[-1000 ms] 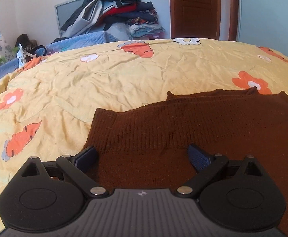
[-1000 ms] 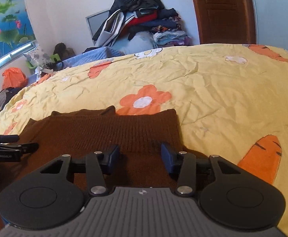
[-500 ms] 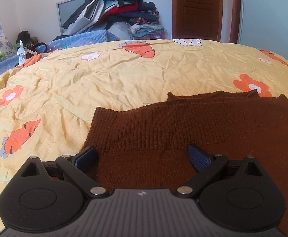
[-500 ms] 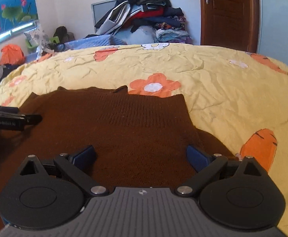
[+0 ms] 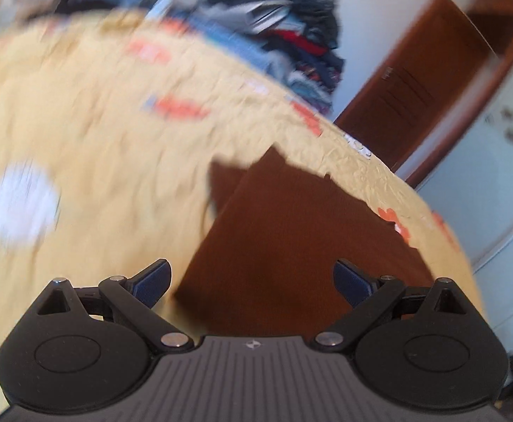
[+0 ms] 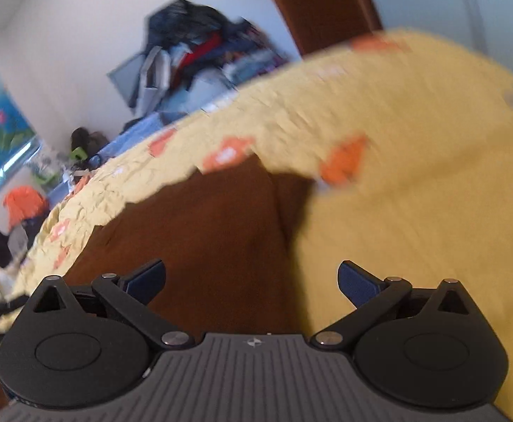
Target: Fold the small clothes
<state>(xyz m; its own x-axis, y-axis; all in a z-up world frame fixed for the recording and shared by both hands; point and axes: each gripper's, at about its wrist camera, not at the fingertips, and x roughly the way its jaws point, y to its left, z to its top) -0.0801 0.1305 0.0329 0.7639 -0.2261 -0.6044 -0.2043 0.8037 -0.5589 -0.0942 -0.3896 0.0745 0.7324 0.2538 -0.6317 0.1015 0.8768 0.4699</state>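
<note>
A brown knitted sweater lies flat on the yellow flowered bedsheet. It also shows in the right wrist view. My left gripper is open and empty, tilted, above the sweater's left edge. My right gripper is open and empty, tilted the other way, above the sweater's right edge. Both views are blurred by motion. Neither gripper shows in the other's view.
A pile of clothes is stacked beyond the far side of the bed, next to a brown door. In the right wrist view an orange bag and clutter sit left of the bed.
Both grippers have rolled and swung, the left view tilting clockwise and the right counter-clockwise. The right gripper opened wide about half a second ago. The sweater lies in the same place.
</note>
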